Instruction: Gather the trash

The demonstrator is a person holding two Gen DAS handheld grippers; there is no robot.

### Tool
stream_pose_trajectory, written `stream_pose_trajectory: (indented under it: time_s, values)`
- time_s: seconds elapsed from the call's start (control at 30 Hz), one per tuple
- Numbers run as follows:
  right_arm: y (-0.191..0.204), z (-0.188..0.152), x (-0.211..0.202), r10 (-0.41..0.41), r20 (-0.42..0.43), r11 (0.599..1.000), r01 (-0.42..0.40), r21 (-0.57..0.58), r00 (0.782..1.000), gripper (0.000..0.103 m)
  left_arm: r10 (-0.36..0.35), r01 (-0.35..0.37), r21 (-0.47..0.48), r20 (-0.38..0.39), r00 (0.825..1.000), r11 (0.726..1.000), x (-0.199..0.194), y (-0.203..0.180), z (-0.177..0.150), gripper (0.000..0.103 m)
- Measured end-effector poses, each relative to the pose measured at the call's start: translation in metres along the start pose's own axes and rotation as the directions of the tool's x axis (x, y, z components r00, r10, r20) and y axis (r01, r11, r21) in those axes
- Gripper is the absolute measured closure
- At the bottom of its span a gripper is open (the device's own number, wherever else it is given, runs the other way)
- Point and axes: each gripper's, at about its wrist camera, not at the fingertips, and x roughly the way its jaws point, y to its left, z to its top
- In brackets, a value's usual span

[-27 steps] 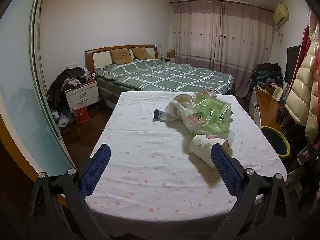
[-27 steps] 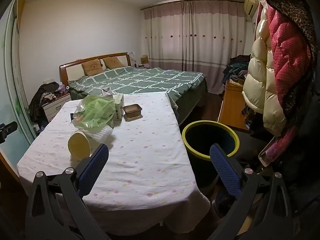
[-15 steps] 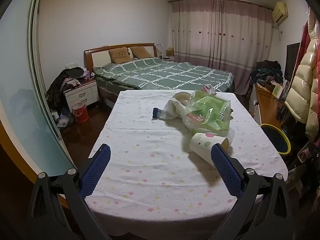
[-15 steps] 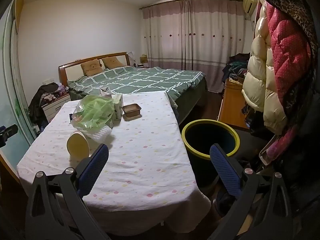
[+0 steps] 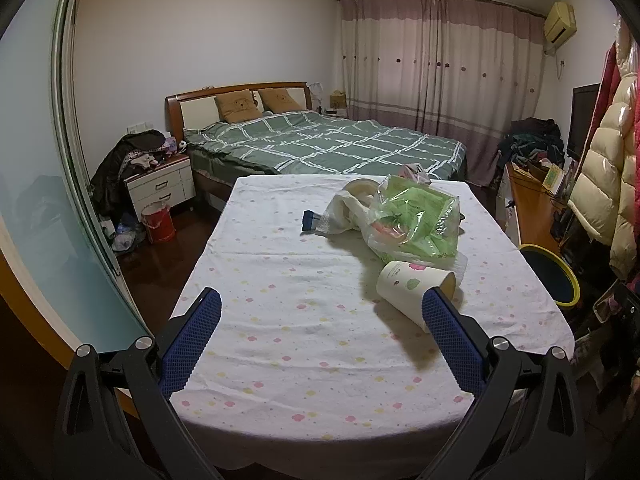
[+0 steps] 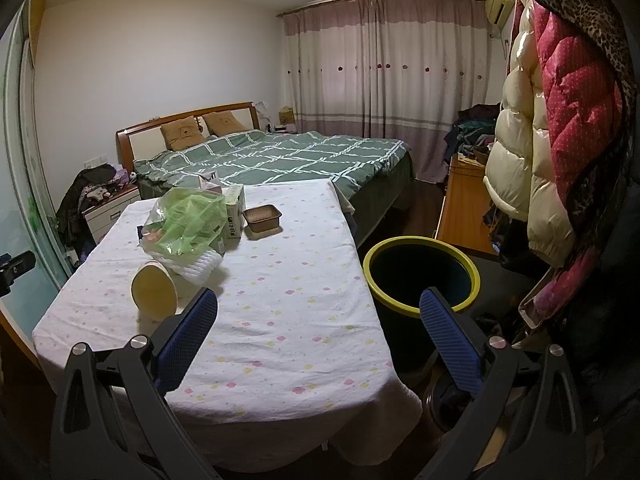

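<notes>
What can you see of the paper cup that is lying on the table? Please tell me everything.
The paper cup looks like white paper printed with a pink flower and a green leaf, and its inside is cream. It lies on its side on the dotted tablecloth, with the open mouth toward the bin side. It looks empty. It rests beside a white foam wrap under the green plastic bag. No tongs touch it.

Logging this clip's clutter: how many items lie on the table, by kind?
Paper cup: 1
Plastic bags: 2, the green one and a white one
Carton: 1
Brown tray: 1
Blue packet: 1
Foam wrap: 1
Total: 7
</notes>
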Motion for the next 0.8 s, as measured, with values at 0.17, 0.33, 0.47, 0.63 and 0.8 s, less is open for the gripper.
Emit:
stream_pose_trajectory:
  time_s: [0.17,0.33,0.47,0.63,0.8]
  values:
    - [0.0018,-0.0002,0.0025,0.002,-0.004,1.000,-0.003,-0.006,1.000,0.006,0.002,-0.002,0.000,-0.001,1.000,1.000,0.0000,-0.0002,-0.0001,0.004]
    - [0.0064,-0.0009,0.0063,0.000,-0.012,1.000,-0.001,-0.012,1.000,0.006,0.002,-0.002,0.000,-0.002,1.000,1.000,0.0008,-0.0002,-0.0007,0.004]
    - [0.0062,-0.0010,0.0066,0.003,-0.012,1.000,-0.003,-0.011,1.000,0.006,0.001,-0.001,0.000,-0.005,1.000,1.000,0.0021,0.0005,-0.0017,0.004]
    - [0.0070,-0.0015,0.0068,0.003,-0.013,1.000,-0.003,-0.009,1.000,0.006,0.001,-0.001,0.001,-0.007,1.000,1.000,0.0022,0.0002,-0.0026,0.004]
    - [0.0062,-0.0011,0.0070,0.004,-0.014,1.000,-0.004,-0.010,1.000,0.006,-0.001,0.001,0.003,-0.010,1.000,1.000,0.0026,-0.0007,-0.0044,0.004]
